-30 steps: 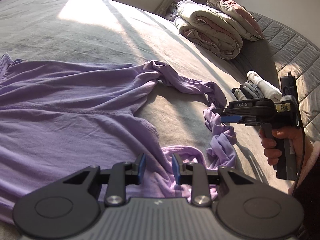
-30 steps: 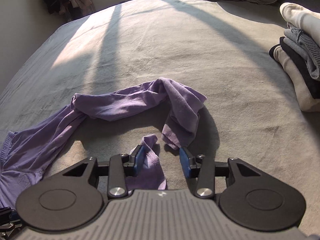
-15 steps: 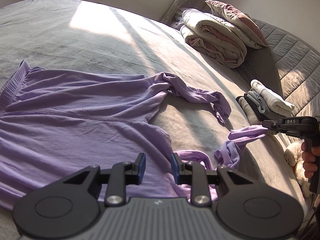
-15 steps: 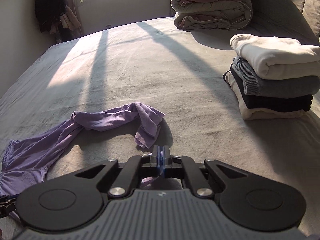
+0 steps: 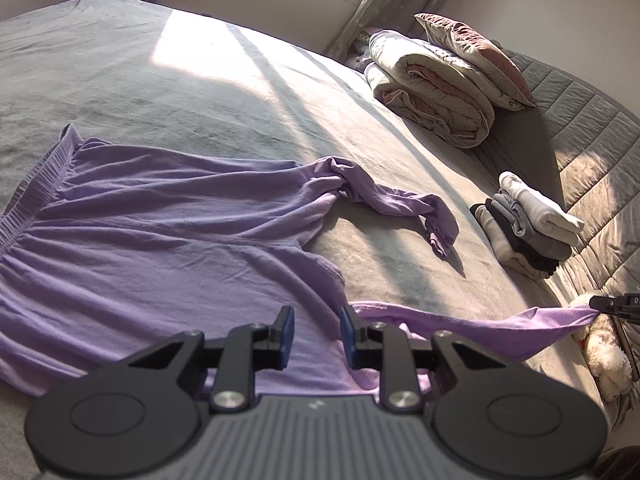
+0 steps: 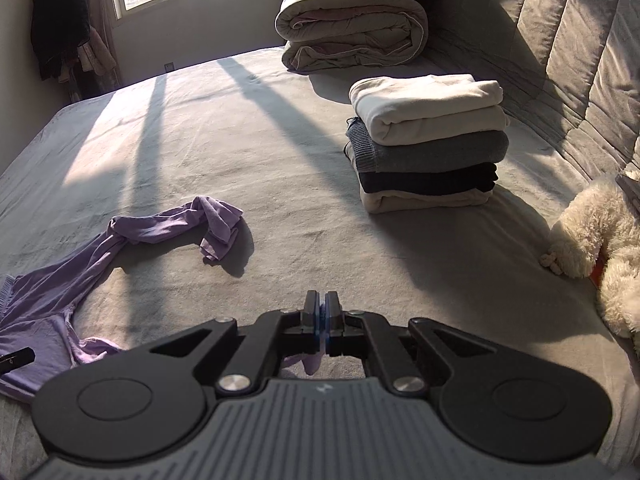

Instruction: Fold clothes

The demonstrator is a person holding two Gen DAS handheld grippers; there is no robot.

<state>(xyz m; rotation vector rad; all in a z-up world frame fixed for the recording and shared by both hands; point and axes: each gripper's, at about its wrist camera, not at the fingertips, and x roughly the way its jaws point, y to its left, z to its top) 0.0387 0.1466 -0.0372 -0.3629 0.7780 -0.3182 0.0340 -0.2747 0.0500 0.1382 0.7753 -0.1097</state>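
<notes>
A lilac long-sleeved top (image 5: 140,240) lies spread on the grey bed. Its far sleeve (image 5: 400,200) is crumpled; it also shows in the right wrist view (image 6: 180,220). Its near sleeve (image 5: 500,326) is stretched out to the right, its cuff pinched in my right gripper (image 5: 598,304). In the right wrist view the right gripper (image 6: 321,312) is shut, with lilac cloth (image 6: 310,362) hanging under it. My left gripper (image 5: 314,322) is open and empty, low over the top near the shoulder.
A stack of folded clothes (image 6: 424,144) stands at the right of the bed, also in the left wrist view (image 5: 528,228). A rolled duvet (image 6: 352,28) with pillows lies behind it. A white plush toy (image 6: 596,240) sits at the right edge. Padded headboard (image 6: 560,40) on the right.
My right gripper closed on the near sleeve's cuff and pulled it out to the right, stretching the sleeve straight. The left gripper stayed open over the top.
</notes>
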